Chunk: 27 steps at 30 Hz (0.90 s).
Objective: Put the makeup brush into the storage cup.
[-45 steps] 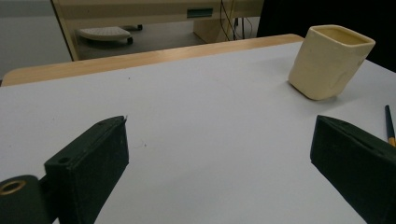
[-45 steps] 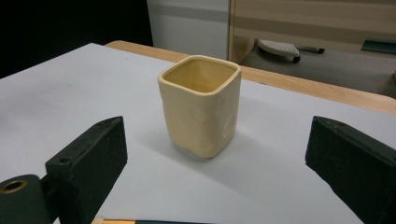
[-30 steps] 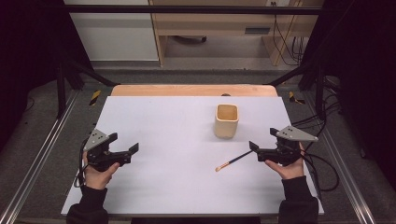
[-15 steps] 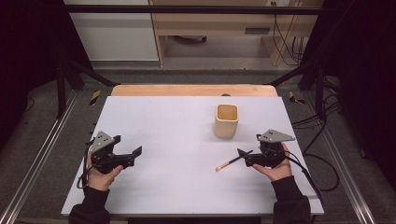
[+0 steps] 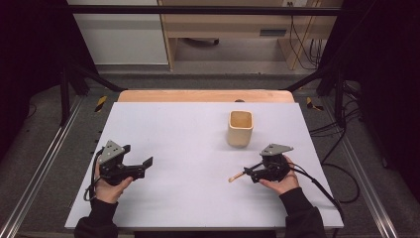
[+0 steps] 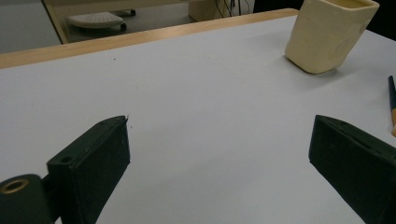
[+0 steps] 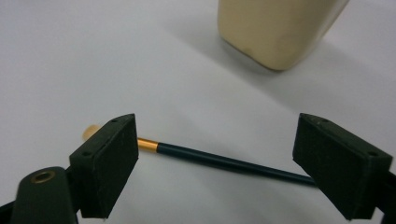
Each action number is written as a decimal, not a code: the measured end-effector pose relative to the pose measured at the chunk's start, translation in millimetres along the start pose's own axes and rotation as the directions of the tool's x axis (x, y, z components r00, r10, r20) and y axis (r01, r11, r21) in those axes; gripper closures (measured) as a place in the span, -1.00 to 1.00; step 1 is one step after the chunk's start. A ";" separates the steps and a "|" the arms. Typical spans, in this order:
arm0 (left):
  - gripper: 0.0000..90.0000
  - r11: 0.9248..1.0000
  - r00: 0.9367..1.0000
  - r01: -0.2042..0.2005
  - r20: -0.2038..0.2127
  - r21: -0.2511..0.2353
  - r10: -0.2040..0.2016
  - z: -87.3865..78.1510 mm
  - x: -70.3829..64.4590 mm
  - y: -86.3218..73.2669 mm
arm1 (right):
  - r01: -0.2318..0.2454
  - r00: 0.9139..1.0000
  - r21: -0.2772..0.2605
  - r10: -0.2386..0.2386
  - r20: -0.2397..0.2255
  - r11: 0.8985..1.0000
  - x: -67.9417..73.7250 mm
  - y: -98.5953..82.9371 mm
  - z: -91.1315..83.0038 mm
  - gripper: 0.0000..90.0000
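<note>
pencil [image 7: 219, 161] lengthwise between claw tips

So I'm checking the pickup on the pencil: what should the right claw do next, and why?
Probably close. The right claw is open, its jaws standing either side of the dark pencil, which lies flat on the white table. Shutting on the shaft should secure it before lifting toward the cream cup.
</note>
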<state>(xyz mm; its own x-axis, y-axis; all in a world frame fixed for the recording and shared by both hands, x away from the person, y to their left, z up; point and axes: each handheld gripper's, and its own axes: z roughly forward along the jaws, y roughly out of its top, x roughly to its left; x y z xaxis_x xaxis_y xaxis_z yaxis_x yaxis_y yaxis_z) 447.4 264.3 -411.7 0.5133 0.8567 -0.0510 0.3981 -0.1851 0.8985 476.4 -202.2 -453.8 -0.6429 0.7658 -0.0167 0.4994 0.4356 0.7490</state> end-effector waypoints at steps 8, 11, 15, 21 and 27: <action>-0.89 1.000 1.000 -0.011 0.000 0.006 0.011 1.9 -2.5 0.0 | 0.039 0.999 0.077 -0.037 -0.025 0.996 4.4 -7.5 18.0 -0.55; -0.89 1.000 1.000 -0.011 0.001 0.009 0.011 2.6 -2.6 -0.3 | 0.049 0.999 0.085 -0.047 -0.020 0.995 4.0 -9.4 21.2 -0.47; -0.89 1.000 1.000 -0.013 0.002 0.010 0.013 2.7 -2.5 -0.4 | 0.045 0.999 0.082 -0.044 -0.017 0.996 1.8 -11.3 22.6 -0.34; -0.88 1.000 1.000 -0.012 0.004 0.012 0.012 2.9 -2.2 -0.9 | 0.040 0.999 0.082 -0.038 -0.024 0.996 1.2 -12.4 22.8 -0.08; -0.88 1.000 1.000 -0.013 0.004 0.013 0.013 2.9 -1.9 -0.9 | 0.033 0.999 0.096 -0.029 -0.040 0.995 0.6 -11.5 20.8 0.15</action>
<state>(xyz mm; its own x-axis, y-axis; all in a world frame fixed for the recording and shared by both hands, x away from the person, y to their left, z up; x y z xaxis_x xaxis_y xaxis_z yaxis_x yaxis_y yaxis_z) 448.2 261.4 -413.7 0.5214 0.8523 -0.0414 0.4014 -0.2022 0.8933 482.3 -196.9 -476.2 -0.6798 0.7333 -0.0125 0.5314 0.5042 0.6808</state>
